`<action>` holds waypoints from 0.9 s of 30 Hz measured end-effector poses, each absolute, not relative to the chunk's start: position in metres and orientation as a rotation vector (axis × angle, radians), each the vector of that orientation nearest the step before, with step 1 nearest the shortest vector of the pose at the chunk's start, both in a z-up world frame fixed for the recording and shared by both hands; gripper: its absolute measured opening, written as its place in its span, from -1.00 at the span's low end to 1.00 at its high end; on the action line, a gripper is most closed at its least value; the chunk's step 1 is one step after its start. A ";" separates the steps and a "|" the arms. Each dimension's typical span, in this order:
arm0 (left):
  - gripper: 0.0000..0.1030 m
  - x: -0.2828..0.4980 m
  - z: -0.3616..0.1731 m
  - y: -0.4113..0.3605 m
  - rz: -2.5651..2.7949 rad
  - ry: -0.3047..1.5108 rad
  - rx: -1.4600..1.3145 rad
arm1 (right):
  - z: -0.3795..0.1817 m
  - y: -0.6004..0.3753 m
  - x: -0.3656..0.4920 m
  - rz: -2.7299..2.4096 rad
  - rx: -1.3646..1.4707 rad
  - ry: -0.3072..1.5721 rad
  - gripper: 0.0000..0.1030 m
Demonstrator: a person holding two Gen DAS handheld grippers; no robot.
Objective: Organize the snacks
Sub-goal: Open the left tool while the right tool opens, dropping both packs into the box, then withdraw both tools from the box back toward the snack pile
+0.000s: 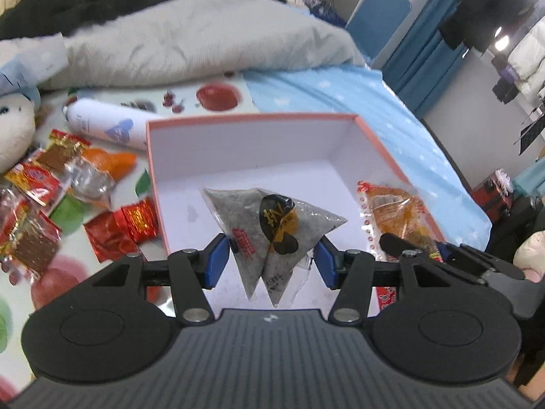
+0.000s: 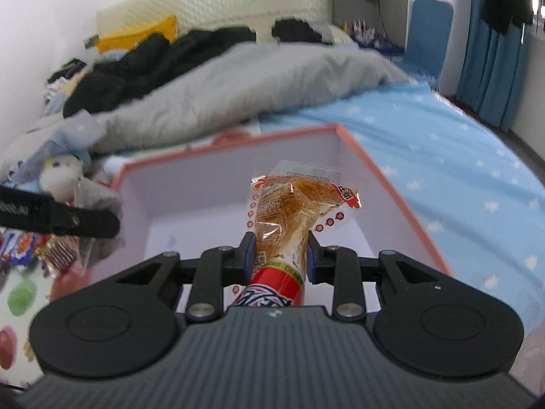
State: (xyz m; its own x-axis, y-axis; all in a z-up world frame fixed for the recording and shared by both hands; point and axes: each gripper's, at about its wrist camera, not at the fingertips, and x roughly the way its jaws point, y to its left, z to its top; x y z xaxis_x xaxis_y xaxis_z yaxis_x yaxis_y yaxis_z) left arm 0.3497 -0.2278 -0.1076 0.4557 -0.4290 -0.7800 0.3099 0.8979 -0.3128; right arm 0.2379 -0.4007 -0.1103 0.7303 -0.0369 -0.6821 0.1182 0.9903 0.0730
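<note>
A white box with a pink rim (image 1: pixel 252 117) lies open on the bed. My left gripper (image 1: pixel 272 255) hangs over the box's near part, shut on a grey triangular snack packet (image 1: pixel 272 218) with a black and yellow label. To its right, in the left wrist view, the orange snack packet (image 1: pixel 402 211) shows over the box's right side. The right wrist view shows my right gripper (image 2: pixel 280 255) shut on this orange packet (image 2: pixel 293 211) above the box (image 2: pixel 374 167). A black finger of the left gripper (image 2: pixel 58 220) reaches in from the left there.
Several loose wrapped snacks (image 1: pixel 44 184) lie on the fruit-print cloth left of the box, with a white bottle (image 1: pixel 102 124) and a plush toy (image 1: pixel 13 129). A grey duvet (image 1: pixel 204 41) is bunched behind. Blue starred sheet (image 2: pixel 460 177) spreads right of the box.
</note>
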 end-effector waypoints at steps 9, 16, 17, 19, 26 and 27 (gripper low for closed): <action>0.49 0.351 -0.114 -0.222 -0.452 1.013 -0.129 | -0.127 -0.402 0.239 -0.093 0.134 0.793 0.24; 0.50 0.343 -0.093 -0.209 -0.452 0.959 -0.152 | -0.110 -0.403 0.236 -0.075 0.174 0.739 0.26; 0.50 0.341 -0.088 -0.207 -0.452 0.946 -0.151 | -0.105 -0.403 0.233 -0.073 0.174 0.726 0.26; 0.50 0.335 -0.077 -0.202 -0.451 0.913 -0.149 | -0.093 -0.400 0.229 -0.071 0.171 0.693 0.26; 0.50 0.317 -0.039 -0.185 -0.454 0.786 -0.152 | -0.051 -0.385 0.213 -0.037 0.148 0.572 0.26; 0.50 0.316 -0.034 -0.182 -0.450 0.768 -0.150 | -0.046 -0.383 0.210 -0.030 0.143 0.557 0.26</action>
State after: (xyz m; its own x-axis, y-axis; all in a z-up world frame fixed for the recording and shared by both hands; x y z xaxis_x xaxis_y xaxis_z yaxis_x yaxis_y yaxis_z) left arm 0.3155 -0.1821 -0.0341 0.6300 -0.4449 -0.6365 0.3374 0.8950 -0.2917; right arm 0.2104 -0.3826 -0.0461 0.8486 0.0105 -0.5289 0.0670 0.9896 0.1271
